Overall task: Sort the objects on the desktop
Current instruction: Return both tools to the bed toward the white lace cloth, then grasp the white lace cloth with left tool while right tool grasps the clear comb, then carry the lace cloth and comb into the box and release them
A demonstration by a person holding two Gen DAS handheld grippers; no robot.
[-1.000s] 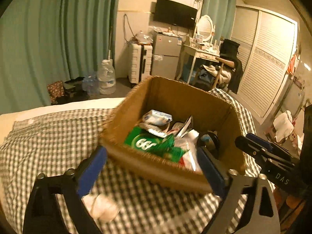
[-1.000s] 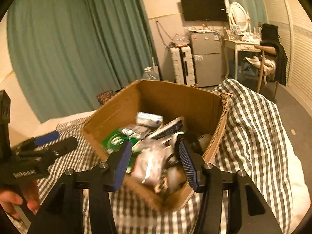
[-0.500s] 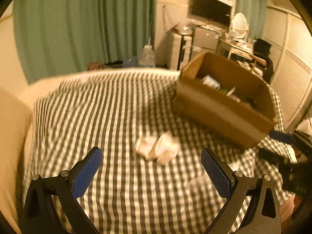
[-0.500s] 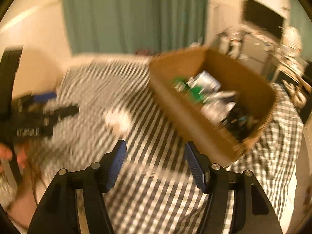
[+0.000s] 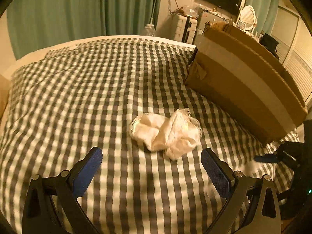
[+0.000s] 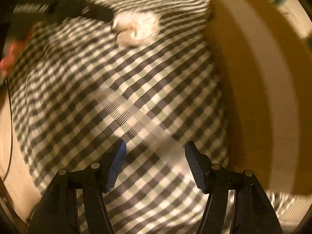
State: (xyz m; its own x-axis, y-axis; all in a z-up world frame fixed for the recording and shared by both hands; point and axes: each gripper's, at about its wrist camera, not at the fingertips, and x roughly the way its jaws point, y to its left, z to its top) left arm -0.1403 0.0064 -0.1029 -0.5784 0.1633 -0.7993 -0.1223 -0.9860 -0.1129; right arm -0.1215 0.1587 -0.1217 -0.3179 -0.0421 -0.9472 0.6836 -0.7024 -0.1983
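Through my left wrist view, my left gripper (image 5: 149, 167) is hanging wide open and empty over the checked bedspread (image 5: 78, 89), the crumpled white cloth (image 5: 165, 130) lying just ahead, bare bed stretching left, the cardboard box (image 5: 243, 81) walling the right; a second ago the box filled this view.

Through my right wrist view, my right gripper (image 6: 155, 163) is pointing down, open and empty, having just been widening, over a pale comb (image 6: 136, 120).
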